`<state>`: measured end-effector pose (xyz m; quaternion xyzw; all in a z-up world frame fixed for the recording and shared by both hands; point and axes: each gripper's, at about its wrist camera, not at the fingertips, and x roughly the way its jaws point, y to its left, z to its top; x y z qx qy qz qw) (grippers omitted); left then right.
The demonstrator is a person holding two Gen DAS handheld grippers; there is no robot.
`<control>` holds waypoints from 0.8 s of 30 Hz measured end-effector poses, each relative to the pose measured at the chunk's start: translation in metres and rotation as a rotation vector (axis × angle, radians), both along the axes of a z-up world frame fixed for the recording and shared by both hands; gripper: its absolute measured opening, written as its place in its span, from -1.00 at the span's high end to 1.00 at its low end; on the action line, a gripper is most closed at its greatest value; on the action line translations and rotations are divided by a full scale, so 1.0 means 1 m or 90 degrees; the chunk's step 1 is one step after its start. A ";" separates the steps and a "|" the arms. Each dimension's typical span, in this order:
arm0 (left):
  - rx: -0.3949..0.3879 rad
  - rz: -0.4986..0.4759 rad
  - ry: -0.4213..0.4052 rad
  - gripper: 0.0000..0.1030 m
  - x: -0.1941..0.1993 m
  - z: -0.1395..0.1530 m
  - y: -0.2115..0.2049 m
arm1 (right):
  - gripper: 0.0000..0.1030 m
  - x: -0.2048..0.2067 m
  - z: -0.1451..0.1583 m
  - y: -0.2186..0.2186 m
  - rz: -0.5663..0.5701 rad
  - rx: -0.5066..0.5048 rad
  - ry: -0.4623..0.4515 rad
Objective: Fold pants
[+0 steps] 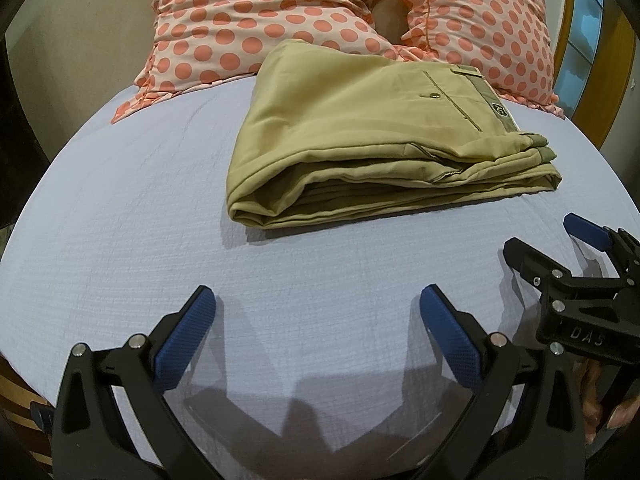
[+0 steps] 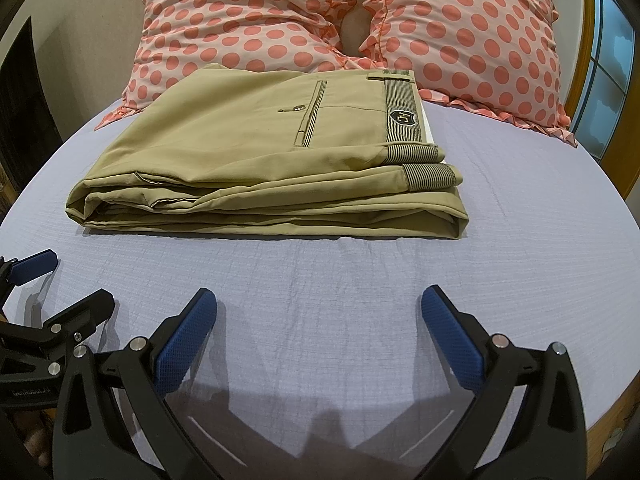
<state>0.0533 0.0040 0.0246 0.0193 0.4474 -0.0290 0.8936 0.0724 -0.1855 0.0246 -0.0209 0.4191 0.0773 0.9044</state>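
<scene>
Two black grippers with blue textured pads hover low over the pale lavender bed sheet [image 2: 520, 208]: the left gripper [image 1: 318, 300] spread wide and empty, the right gripper [image 2: 319, 300] beside it likewise spread and holding nothing. Ahead, apart from both, the khaki cotton pants [image 2: 248, 152] lie folded into a flat stack, waistband rightward, just before two coral polka-dot pillows [image 2: 248, 16].

Evenly lit and sharp, without glare. Soft shadows thrown toward the lens on the sheet [image 2: 360, 280]. Strong fisheye bulge, dark vignette at corners.
</scene>
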 end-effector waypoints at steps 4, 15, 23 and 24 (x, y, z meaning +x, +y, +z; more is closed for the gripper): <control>0.000 0.000 0.000 -0.97 0.000 0.000 -0.001 | -0.97 0.000 0.000 0.000 0.000 0.000 0.000; 0.002 0.003 0.004 -0.97 0.000 -0.002 -0.004 | -0.97 0.000 0.000 0.000 0.000 0.000 0.000; 0.002 0.004 0.009 -0.97 0.001 -0.002 -0.004 | -0.97 0.000 0.000 0.000 0.001 0.000 0.000; 0.002 0.004 0.010 -0.97 0.001 -0.002 -0.004 | -0.97 0.000 0.000 0.000 0.001 0.000 0.000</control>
